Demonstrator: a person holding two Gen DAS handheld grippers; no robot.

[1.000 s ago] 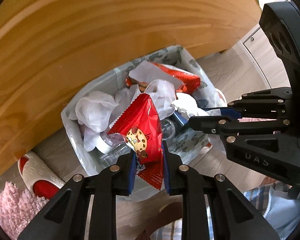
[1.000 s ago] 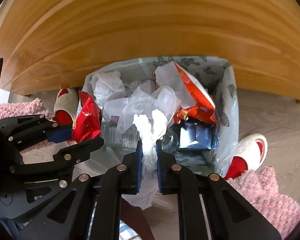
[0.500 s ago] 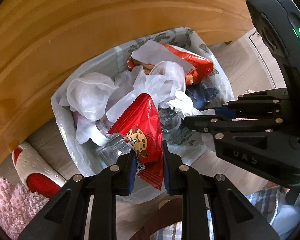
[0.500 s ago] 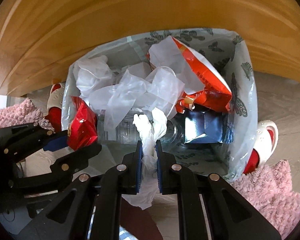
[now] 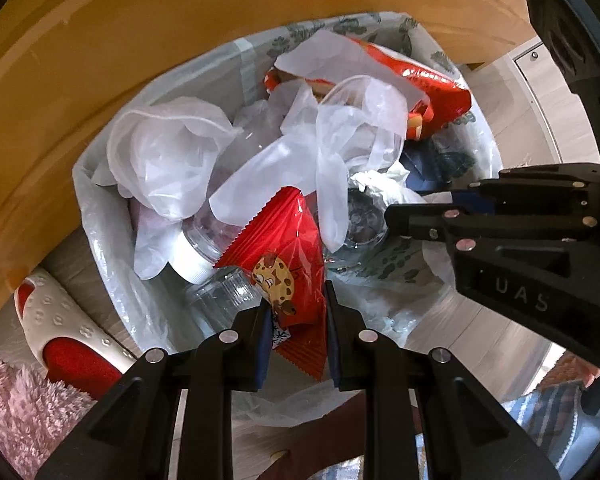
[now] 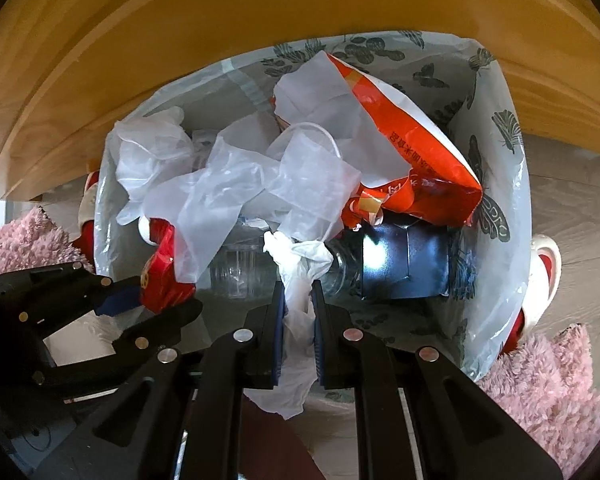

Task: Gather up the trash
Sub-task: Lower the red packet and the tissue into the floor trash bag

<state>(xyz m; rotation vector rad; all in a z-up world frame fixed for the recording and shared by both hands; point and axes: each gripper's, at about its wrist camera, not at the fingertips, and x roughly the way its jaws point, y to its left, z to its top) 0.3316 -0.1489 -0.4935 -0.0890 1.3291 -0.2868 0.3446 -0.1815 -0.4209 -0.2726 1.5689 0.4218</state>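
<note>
Trash filled the printed bin bag point(image 5: 100, 216) that took up the middle of both wrist views, its open mouth set below a curved wooden edge point(image 5: 180, 20) across the top of the frame. Inside lay crumpled clear plastic point(image 5: 168, 160), an orange-red snack bag point(image 6: 416, 160) toward the upper right, a dark blue carton point(image 6: 404, 264) at the right centre of the right wrist view, and a clear plastic bottle point(image 5: 204, 256) with a white cap at the left centre of the left wrist view.

In the left wrist view the left gripper point(image 5: 296, 316) sat at the bottom centre, closed on a red cookie wrapper point(image 5: 284, 256) that stuck up between its fingers over the bag's opening. The right gripper point(image 5: 404, 212) reached in from the right edge of that frame, pinching a white tissue point(image 5: 376, 184) just above the rubbish.

In the right wrist view the same right gripper point(image 6: 298, 300) stood at the bottom centre, its jaws clamped on the tissue point(image 6: 300, 280), which rose above the fingertips and hung down below them. The left gripper point(image 6: 156, 296) showed at the lower left with the red wrapper point(image 6: 164, 276) in its grasp, close to the bag's left wall.

Red and white slippers point(image 5: 60, 328) and pink fluffy fabric point(image 6: 540, 392) lay on the floor beside the bag, at the lower corners of the frames.
</note>
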